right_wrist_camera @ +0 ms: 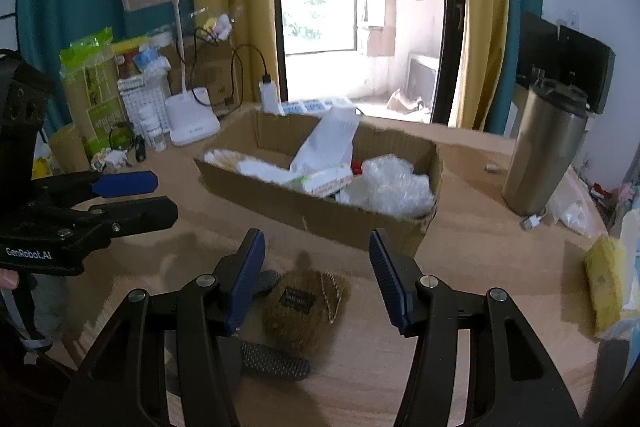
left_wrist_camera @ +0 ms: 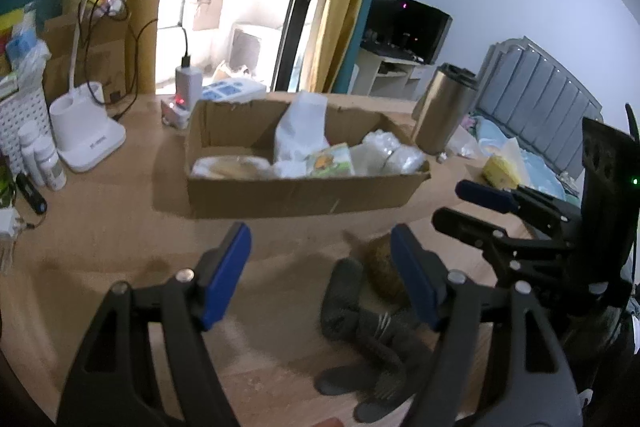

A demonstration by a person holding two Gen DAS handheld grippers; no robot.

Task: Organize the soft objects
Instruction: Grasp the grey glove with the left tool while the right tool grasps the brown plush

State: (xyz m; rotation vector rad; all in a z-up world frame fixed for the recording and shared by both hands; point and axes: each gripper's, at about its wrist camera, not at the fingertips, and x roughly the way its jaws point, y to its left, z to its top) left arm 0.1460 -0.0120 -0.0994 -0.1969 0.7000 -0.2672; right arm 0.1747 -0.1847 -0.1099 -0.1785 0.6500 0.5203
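1. We take the brown knit piece (right_wrist_camera: 304, 307) with its dark label as the soft thing in hand; it lies flat on the bench (right_wrist_camera: 480, 291), just in front of the cardboard box (right_wrist_camera: 320, 215).
2. Grey gloves (left_wrist_camera: 360, 323) lie touching it on the near side, so the loose soft things sit in one small heap, handy for a pick.
3. The box already holds white bags and bubble wrap (right_wrist_camera: 396, 183); we judge it to be the collecting place.
4. The right hand-held gripper (right_wrist_camera: 316, 283) hangs above the knit piece, jaws wide, nothing between the pads.
5. The left hand-held gripper (left_wrist_camera: 320, 279) is wide too and empty; the gloves lie below, nearer its right finger.
6. A steel tumbler (right_wrist_camera: 544, 155) and a yellow sponge (right_wrist_camera: 604, 283) stand well apart.
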